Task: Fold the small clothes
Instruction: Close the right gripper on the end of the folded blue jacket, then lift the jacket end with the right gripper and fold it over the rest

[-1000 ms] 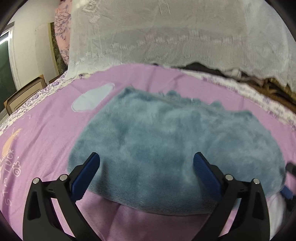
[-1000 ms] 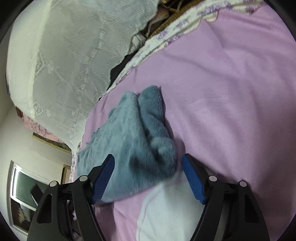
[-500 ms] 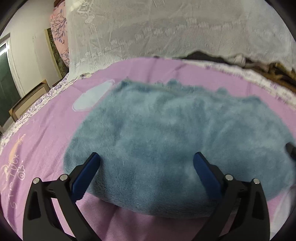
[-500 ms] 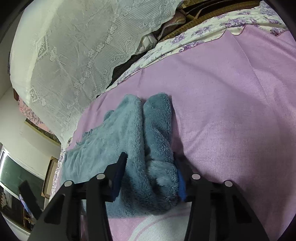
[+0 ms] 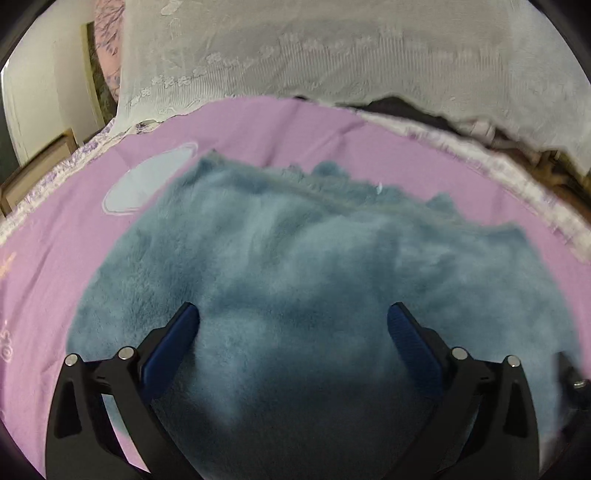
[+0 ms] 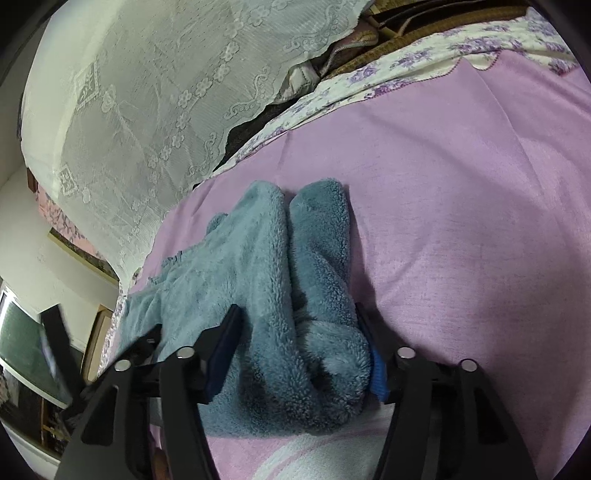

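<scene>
A fluffy blue-grey small garment (image 5: 295,266) lies on the purple bedspread (image 5: 55,266). My left gripper (image 5: 293,321) is open, its blue-padded fingers (image 5: 173,339) spread wide, low over the garment's near part. In the right wrist view the garment (image 6: 258,266) shows two thick rolled ends side by side. My right gripper (image 6: 299,332) is shut on the near end of those folds, which bulge between its pads. The far side of the garment is partly hidden by its own folds.
A white lace curtain (image 5: 332,51) hangs along the far side of the bed. A floral sheet edge (image 6: 406,70) and dark clutter (image 6: 424,22) lie behind it. A pale oval patch (image 5: 147,181) is printed on the bedspread left of the garment.
My right gripper closed onto the garment's folded end. My left gripper moved forward over the garment, still open.
</scene>
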A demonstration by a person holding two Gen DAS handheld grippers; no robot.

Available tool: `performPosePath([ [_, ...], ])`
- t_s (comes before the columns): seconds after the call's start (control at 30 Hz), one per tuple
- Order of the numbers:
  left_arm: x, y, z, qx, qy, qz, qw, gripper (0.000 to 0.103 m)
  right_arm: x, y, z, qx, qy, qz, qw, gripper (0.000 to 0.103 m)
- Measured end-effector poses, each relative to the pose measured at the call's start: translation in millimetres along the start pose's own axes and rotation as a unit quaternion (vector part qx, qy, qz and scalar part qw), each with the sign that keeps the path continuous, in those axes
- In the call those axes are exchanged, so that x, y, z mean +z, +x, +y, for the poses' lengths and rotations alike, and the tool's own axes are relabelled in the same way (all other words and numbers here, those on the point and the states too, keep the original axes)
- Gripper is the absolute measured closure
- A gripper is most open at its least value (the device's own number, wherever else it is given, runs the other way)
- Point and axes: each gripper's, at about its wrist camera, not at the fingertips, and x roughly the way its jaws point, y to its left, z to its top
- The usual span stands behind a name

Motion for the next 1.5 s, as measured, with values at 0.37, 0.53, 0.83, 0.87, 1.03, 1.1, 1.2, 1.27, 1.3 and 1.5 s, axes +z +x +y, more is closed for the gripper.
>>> performPosePath([
  [0.37,0,-23,10,-0.035,-0.023,-0.040,0.9983,0.004,-2,-2,3,0.000,-0.014,0.000,1.000,0.061],
  [0.53,11,-5,-1,-0.030,-0.014,-0.013,0.9994,0.004,-2,-1,4,0.003,-0.019,0.001,1.000,0.062],
  [0.83,6,3,-13,0.004,0.019,-0.017,0.9997,0.004,4,11,3,0.005,0.003,0.005,1.000,0.052],
  [0.87,6,2,-13,0.004,0.019,-0.018,0.9996,0.004,5,11,4,0.004,0.003,0.005,1.000,0.053],
  [1.03,3,-4,-12,0.000,0.019,-0.029,0.9994,0.004,2,6,9,0.008,-0.015,-0.007,1.000,0.069],
  [1.1,2,-6,-12,-0.001,0.020,-0.032,0.9993,0.004,2,3,11,0.006,-0.024,-0.013,1.000,0.069],
  [1.2,2,-8,-11,-0.003,0.019,-0.033,0.9993,0.004,1,-1,14,0.004,-0.034,-0.021,0.999,0.070],
  [1.27,1,-8,-11,-0.004,0.019,-0.033,0.9993,0.004,1,-4,16,0.002,-0.041,-0.025,0.999,0.070],
  [1.3,0,-9,-10,-0.005,0.019,-0.034,0.9992,0.004,1,-6,17,0.002,-0.044,-0.028,0.999,0.070],
  [1.5,-1,-17,-10,-0.011,0.019,-0.041,0.9989,0.005,-2,-19,34,-0.005,-0.077,-0.046,0.996,0.071],
])
